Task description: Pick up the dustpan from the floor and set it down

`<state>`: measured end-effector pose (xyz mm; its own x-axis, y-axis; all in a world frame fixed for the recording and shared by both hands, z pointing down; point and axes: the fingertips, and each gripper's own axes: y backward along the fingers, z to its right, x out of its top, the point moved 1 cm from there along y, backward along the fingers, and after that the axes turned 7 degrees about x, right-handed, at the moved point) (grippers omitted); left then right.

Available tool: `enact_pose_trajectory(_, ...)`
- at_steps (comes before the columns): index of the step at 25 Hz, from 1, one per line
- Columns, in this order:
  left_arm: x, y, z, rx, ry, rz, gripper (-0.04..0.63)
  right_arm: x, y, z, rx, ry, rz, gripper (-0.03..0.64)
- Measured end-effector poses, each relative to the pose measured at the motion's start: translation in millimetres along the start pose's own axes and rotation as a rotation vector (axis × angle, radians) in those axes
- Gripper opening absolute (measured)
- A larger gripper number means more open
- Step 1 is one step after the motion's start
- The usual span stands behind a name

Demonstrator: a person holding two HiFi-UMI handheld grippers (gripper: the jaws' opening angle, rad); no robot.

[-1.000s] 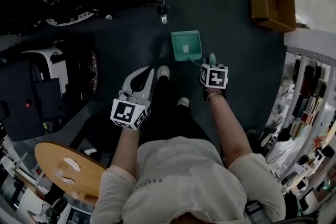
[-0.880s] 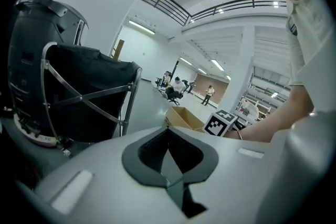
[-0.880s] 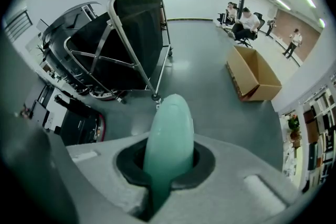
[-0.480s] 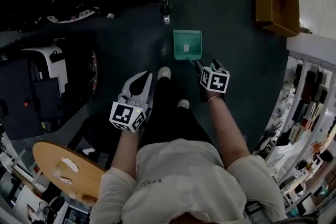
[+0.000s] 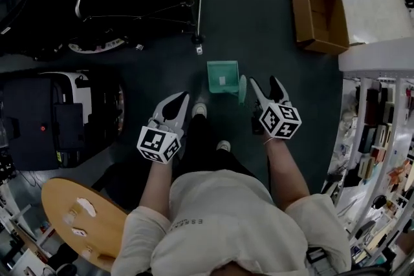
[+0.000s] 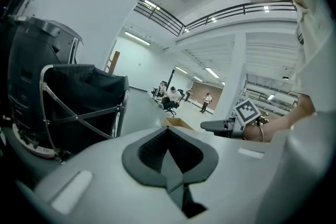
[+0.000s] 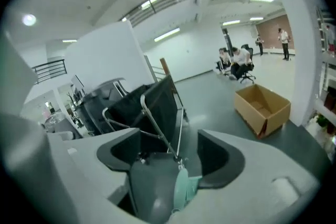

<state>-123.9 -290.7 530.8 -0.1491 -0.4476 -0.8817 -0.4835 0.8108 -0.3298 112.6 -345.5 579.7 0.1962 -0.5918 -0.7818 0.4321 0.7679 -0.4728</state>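
dustpan (image 5: 223, 74) sits on the floor (image 5: 265, 16), apparently already set down, with the right gripper (image 5: 266, 83) opening its jaws around the unpressed handle (image 7: 181, 186), leaving only withdrawal, while the left gripper (image 5: 180, 101) is clenched on nothing.

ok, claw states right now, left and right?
Left claw: shut, empty.
Right claw: opening, wide apart; dustpan handle shows in the gap, not gripped.
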Motion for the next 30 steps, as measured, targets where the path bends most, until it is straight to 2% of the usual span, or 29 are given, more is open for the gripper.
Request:
enact_pose_trajectory(1, 8.2, 7.2, 9.8, -0.005, -0.009, 0.012, 0.017, 15.4, 21.5, -5.6, 0.011, 0.024, 0.061, 0.270)
enact_pose_trajectory(2, 16.1, 15.4, 20.7, -0.009, -0.021, 0.025, 0.017, 27.3, 43.9, -9.1, 0.005, 0.059, 0.105, 0.122)
enact_pose_trajectory(3, 23.3, 24.1, 32.7, -0.012, -0.035, 0.037, 0.017, 35.8, 65.6, -12.0, -0.003, 0.097, 0.136, 0.009)
enact_pose_trajectory(4, 29.5, 33.4, 45.1, -0.015, -0.050, 0.048, 0.017, 40.8, 85.6, -15.7, -0.003, 0.131, 0.154, -0.009)
enact_pose_trajectory(7, 41.3, 63.6, 80.1, -0.024, -0.093, 0.086, 0.017, 39.1, 136.9, -30.8, 0.041, 0.196, 0.172, -0.011)
enact_pose_trajectory(13, 45.4, 127.2, 151.3, -0.038, -0.160, 0.181, 0.017, 16.3, 221.9, -43.2, 0.098, 0.235, 0.187, -0.011)
enact_pose_trajectory(18, 36.9, 174.4, 190.4, -0.025, -0.150, 0.253, 0.017, 8.8, 280.0, -65.3, 0.135, 0.285, 0.248, -0.009)
enact_pose_trajectory(24, 14.7, 216.1, 235.2, -0.060, -0.210, 0.263, 0.017, -28.0, 327.8, -67.9, 0.154, 0.290, 0.223, -0.009)
enact_pose_trajectory(30, -16.6, 272.3, 252.9, -0.057, -0.182, 0.263, 0.017, -77.6, 371.4, -84.8, 0.162, 0.283, 0.196, -0.009)
